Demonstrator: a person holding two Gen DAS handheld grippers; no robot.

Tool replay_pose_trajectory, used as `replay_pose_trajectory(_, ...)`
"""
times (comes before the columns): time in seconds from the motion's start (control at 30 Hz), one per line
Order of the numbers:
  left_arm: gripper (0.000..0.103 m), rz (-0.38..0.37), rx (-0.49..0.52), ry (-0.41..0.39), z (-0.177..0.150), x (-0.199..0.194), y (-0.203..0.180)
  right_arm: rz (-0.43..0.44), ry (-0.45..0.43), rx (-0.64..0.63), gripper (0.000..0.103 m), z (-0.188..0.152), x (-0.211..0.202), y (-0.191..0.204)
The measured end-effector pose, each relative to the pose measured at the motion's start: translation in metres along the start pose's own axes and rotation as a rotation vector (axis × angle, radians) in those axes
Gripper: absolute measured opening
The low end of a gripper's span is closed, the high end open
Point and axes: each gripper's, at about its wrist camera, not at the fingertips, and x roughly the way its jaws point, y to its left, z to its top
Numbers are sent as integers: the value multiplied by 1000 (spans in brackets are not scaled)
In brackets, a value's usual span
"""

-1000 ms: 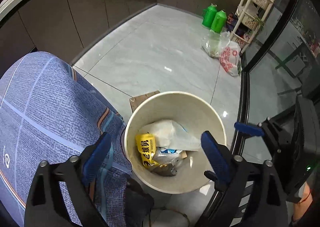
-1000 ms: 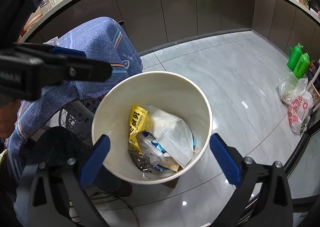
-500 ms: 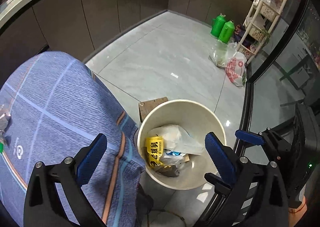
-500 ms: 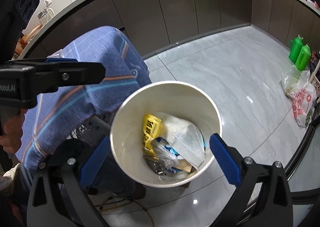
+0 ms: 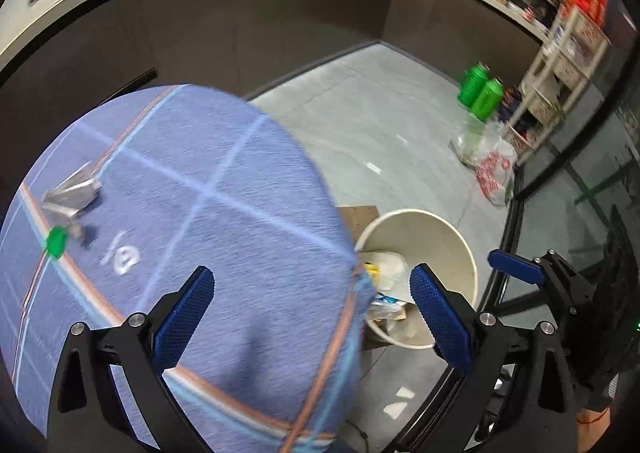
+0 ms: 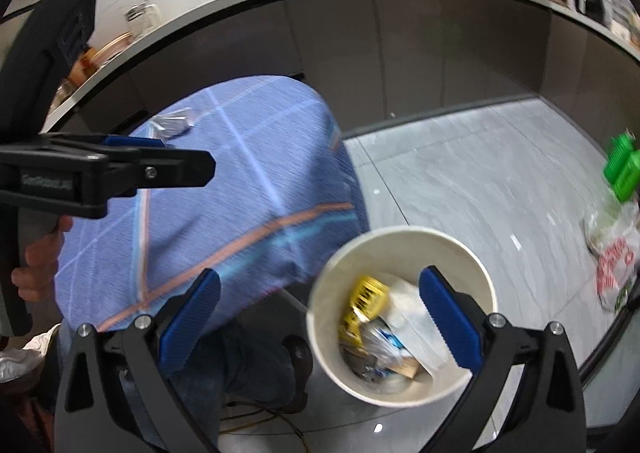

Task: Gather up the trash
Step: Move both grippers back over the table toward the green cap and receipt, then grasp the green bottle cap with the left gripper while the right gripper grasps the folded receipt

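Left wrist view: the left gripper (image 5: 312, 313) hangs with its jaws spread wide and nothing between them; the fingers (image 5: 184, 311) carry blue pads with a fine knurled texture on black angular arms fixed with silver bolts. Directly beneath and ahead of the gripper lies a round table draped in a blue woven tablecloth (image 5: 192, 189), crossed by pale lines and an orange-and-turquoise border stripe, with a white printed logo (blurred, not legible). Ahead and to the left, on the cloth, rest crumpled silvery wrappers (image 5: 74, 191) and, just nearer, a small green cap (image 5: 56, 240). To the right of the gripper, on the grey tiled floor, stands a cream round trash bin (image 5: 460, 249), its near side partly hidden by the cloth's edge.

Right wrist view: the right gripper (image 6: 320, 313) is likewise opened wide and empty. Below its right finger the bin (image 6: 404, 237) holds a yellow packet (image 6: 362, 303) with black characters (too blurred to read), white paper and clear crinkled plastic. To the left, the left gripper (image 6: 208, 169) appears side-on, held by a hand (image 6: 38, 261) on its grip; white lettering on its black body is smeared and unreadable. It points out over the tablecloth (image 6: 248, 173), where the wrappers (image 6: 172, 124) lie at the far edge. Far right, beside green bottles (image 6: 622, 169), sits a white plastic bag (image 6: 614, 265) with red print.
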Motion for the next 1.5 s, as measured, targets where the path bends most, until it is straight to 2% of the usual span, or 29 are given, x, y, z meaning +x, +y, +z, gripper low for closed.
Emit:
replay_pose_trajectory(0.17, 95, 59, -75, -32, -10, -16, 45, 46, -12, -68, 100, 20, 4, 37)
replay_pose_trajectory(0.4, 95, 119, -195, -57, -32, -34, 119, 102, 26, -169, 100, 43, 28, 98)
replay_pose_trajectory(0.63, 94, 172, -290, -99, -57, -58, 195, 195, 46, -181, 100, 73, 55, 137)
replay_pose_trajectory(0.7, 94, 167, -316, -109, -61, -64, 214, 196, 47, -197, 98, 84, 67, 151)
replay_pose_trajectory(0.77, 93, 160, -337, -116, -65, -67, 229, 204, 56, -215, 88, 95, 80, 164)
replay_pose_trajectory(0.87, 84, 133, -365, -112, -71, -68, 249, 224, 73, -248, 76, 111, 102, 181)
replay_pose_trajectory(0.93, 80, 105, -379, -103, -75, -67, 259, 228, 84, -261, 71, 120, 115, 188)
replay_pose_trajectory(1.2, 68, 72, -387, -73, -76, -55, 285, 223, 96, -323, 70, 152, 167, 220)
replay_pose_trajectory(1.33, 67, 73, -370, -64, -71, -47, 288, 214, 93, -328, 68, 161, 194, 229)
replay_pose_trajectory(1.4, 67, 68, -369, -62, -67, -43, 290, 217, 106, -321, 61, 165, 208, 231)
replay_pose_trajectory(1.43, 67, 65, -371, -62, -66, -41, 292, 214, 112, -324, 49, 166, 215, 231)
replay_pose_trajectory(1.47, 67, 62, -373, -60, -64, -38, 294, 207, 116, -328, 26, 166, 220, 232)
replay_pose_trajectory(1.5, 67, 55, -374, -56, -62, -35, 295, 200, 124, -333, 9, 165, 225, 232)
